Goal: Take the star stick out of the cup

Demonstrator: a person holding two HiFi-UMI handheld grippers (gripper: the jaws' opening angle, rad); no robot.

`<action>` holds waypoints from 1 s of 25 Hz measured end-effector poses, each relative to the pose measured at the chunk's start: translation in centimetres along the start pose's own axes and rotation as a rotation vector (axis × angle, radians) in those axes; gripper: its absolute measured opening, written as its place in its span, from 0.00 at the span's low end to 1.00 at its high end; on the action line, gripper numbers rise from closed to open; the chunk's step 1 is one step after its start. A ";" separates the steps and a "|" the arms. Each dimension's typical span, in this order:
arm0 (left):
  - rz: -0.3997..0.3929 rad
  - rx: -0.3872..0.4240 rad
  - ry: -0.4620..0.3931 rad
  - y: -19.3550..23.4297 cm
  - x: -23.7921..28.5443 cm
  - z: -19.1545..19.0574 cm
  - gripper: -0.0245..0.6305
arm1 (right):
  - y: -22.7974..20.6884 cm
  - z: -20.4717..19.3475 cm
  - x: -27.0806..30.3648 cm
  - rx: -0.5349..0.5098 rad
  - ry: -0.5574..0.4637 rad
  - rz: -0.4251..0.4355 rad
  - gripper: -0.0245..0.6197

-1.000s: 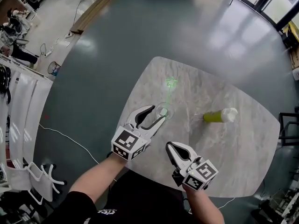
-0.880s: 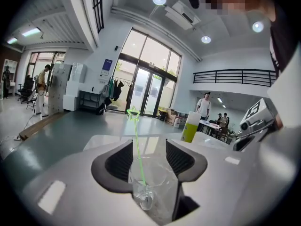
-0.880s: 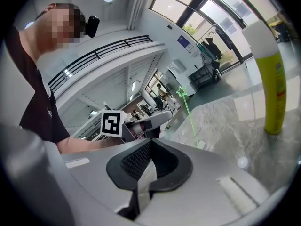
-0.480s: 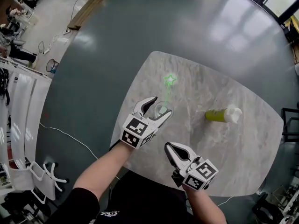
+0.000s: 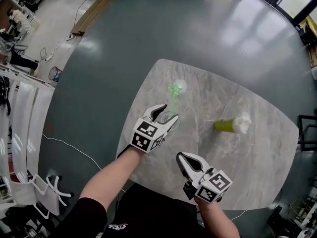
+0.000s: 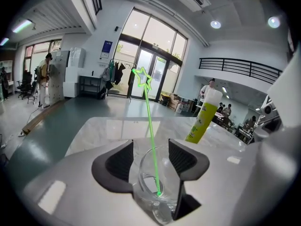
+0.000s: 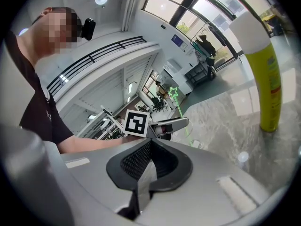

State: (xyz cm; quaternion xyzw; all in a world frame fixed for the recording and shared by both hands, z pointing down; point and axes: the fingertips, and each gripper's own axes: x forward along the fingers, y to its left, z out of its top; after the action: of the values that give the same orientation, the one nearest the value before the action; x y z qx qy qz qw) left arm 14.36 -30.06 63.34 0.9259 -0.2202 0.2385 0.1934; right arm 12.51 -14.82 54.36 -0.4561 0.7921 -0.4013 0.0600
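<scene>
A: Left gripper [image 5: 168, 114] was closing its jaws round the cup [image 5: 170, 118], near-left on the table [image 5: 247, 162]; right gripper [image 5: 181, 156] sat pinched together, empty.

B: 1 star stick [image 6: 149, 126] leaned in that cup. It looked light, thin, probably bendy. Best pinched on the shaft above the rim.

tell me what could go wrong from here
The left tool is closing its jaws round the clear cup; an uneven squeeze might slide or tip the smooth glass.
The star stick is thin and rises well above the rim, so a sideways pull could drag the cup over.
The right tool is shut and empty; it must open first or it may just knock the stick.
</scene>
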 end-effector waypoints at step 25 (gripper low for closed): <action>-0.007 0.014 -0.059 0.2 -2.4 2.7 0.05 | 1.9 0.4 -1.0 -0.013 -0.040 -0.030 0.06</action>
State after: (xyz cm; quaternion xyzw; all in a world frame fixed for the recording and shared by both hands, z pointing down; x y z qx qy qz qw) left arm 13.29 -30.72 59.93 0.9345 -0.2208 0.2121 0.1813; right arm 11.93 -13.77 52.52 -0.4763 0.7863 -0.3878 0.0670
